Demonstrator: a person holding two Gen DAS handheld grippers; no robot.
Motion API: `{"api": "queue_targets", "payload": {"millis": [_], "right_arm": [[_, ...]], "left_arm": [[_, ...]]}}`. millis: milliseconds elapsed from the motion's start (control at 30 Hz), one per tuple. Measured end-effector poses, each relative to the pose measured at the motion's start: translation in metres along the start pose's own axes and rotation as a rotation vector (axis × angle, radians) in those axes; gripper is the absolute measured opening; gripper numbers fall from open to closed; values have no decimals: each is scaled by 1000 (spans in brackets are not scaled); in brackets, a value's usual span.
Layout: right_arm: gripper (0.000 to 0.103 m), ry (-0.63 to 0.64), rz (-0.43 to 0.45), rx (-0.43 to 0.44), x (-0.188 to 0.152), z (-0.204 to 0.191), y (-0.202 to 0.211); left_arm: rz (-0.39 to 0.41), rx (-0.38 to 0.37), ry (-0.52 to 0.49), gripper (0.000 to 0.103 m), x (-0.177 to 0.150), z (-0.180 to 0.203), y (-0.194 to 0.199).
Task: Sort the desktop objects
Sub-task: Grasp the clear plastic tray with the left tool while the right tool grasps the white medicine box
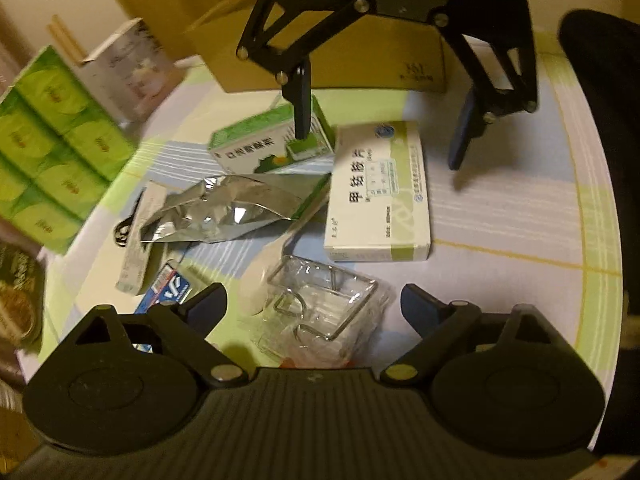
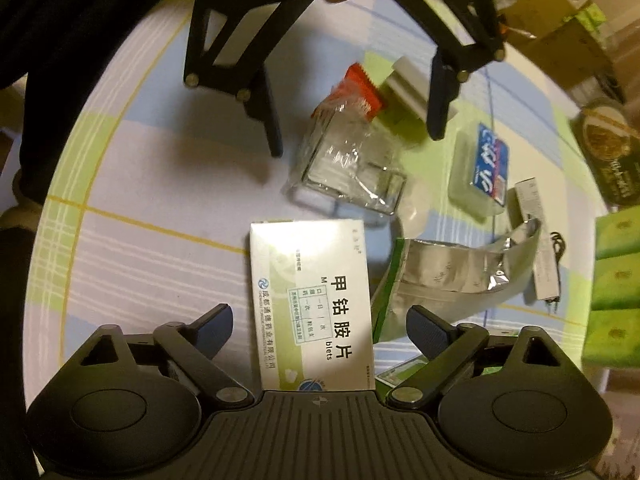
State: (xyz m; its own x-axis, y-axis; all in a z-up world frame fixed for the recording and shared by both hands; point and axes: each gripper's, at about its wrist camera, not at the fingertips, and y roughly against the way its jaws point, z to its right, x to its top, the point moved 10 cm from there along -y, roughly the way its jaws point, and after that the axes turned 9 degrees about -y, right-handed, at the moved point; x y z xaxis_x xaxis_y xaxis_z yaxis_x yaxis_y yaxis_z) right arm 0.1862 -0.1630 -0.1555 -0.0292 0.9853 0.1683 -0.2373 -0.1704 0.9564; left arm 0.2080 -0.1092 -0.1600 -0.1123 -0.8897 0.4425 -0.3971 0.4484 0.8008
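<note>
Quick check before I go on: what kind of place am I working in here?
Probably a home table: a checked tablecloth strewn with household clutter, such as a medicine box, stacked tissue packs and a cardboard box.

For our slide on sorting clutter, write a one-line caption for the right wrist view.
Right gripper, jaws open, above a white medicine box; the left gripper is open over a clear packet.

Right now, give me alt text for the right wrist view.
The right gripper hangs open over a white medicine box on a checked tablecloth. Beyond it lie a clear plastic packet and a foil pouch, with the left gripper open above them.
</note>
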Motion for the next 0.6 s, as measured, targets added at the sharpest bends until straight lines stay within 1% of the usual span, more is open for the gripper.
{"api": "queue_targets", "payload": {"millis": [100,167,233,367,533,600], "right_arm": [[90,-3,-21,25,-1,5,-8],[85,-14,-33,43,-2,8,-12],[78,-20,-46,60,-2,10,-15],[77,-19,-58,78,-5,11,-20],[74,-44,-60,104,-5,14,-27],[70,-57,-65,111,-5,14,-30]], "left_arm": [[-13,-38,-56,91,-4,0,-7],[-18,-60,-75,91,-6,-2,-12],[-6,-94,-67,91,-6,-5,-16],[16,-148,-57,89,-4,-9,-25],[4,-209,-59,82,-4,-7,-37],[-1,-217,-62,79,-5,-5,-40]]}}
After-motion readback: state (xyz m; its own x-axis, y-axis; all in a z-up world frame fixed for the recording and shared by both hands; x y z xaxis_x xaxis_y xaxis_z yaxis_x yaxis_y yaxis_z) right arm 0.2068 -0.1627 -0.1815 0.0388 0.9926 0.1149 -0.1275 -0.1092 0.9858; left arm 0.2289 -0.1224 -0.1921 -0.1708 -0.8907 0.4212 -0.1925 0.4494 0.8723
